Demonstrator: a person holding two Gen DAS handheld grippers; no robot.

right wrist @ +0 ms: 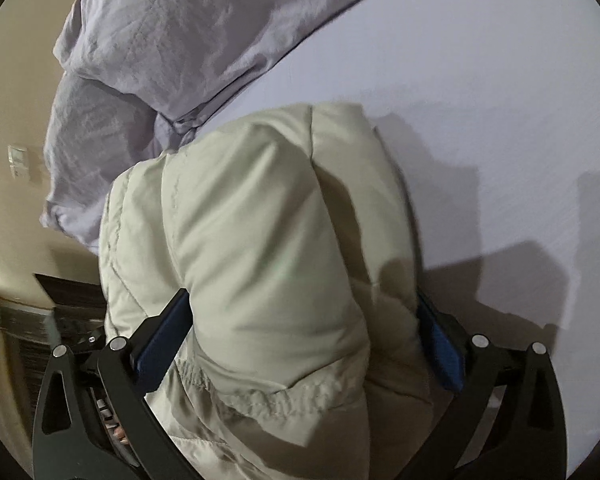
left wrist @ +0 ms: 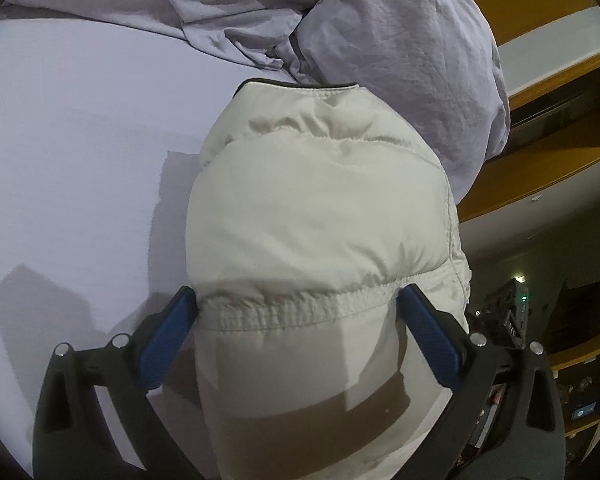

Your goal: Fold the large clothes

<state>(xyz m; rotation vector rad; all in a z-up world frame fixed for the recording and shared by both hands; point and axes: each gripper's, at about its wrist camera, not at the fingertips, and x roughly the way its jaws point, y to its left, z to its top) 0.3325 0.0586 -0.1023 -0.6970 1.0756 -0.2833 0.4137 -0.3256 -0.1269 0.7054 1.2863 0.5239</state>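
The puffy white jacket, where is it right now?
The jacket lies bundled on the pale bed sheet, filling the middle of both wrist views, just in front of the crumpled lilac duvet.

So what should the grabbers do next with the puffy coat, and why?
Probably pull both back. The coat lies bundled on the bed, and the jaws of the left gripper and right gripper stand wide around it, so it looks set down.
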